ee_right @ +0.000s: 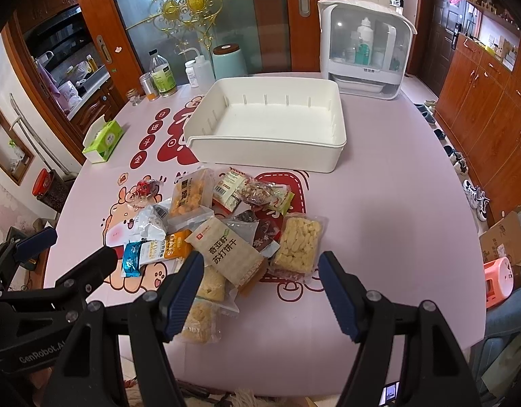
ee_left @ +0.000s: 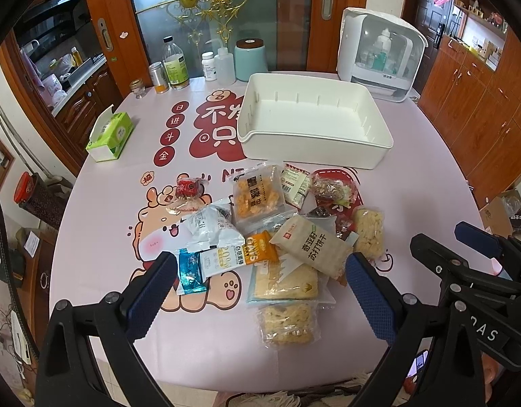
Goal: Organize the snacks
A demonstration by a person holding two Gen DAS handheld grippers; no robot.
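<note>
Inventory as I saw it from my station, both wrist cameras looking down at the pink table (ee_left: 101, 203).

1. Left gripper (ee_left: 262, 264): jaws spread wide, nothing between the pads, hanging over the near edge of the snack pile (ee_left: 277, 230), centre of its frame.
2. Right gripper (ee_right: 260, 264): likewise spread, holding nothing; it framed the beige cracker pack (ee_right: 226, 251) and the clear pack of pale puffs (ee_right: 299, 244).
3. White bin (ee_left: 314, 149): upper centre in both views, just beyond the pile, its floor bare.
4. Pile contents I could read: orange-yellow pack (ee_left: 255, 196), white crumpled pouch (ee_left: 213, 227), blue foil packet (ee_left: 191, 271), small red sweet (ee_left: 189, 186) lying apart at the pile's left.
5. Green tissue box (ee_left: 109, 132): left of frame, well apart from the snacks.
6. Bottles and jars (ee_left: 175, 64) in a row along the far edge, upper left of centre; white countertop cabinet (ee_left: 379, 51) at upper right.

Differences between views: the left camera alone showed the nearest noodle-like pack (ee_left: 287, 322) whole; in the right view a finger covered part of it. The right camera alone showed a row of shoes (ee_right: 474, 193) on the floor and a pink stool (ee_right: 497, 278) at right. Each camera caught the other gripper at its frame edge.
</note>
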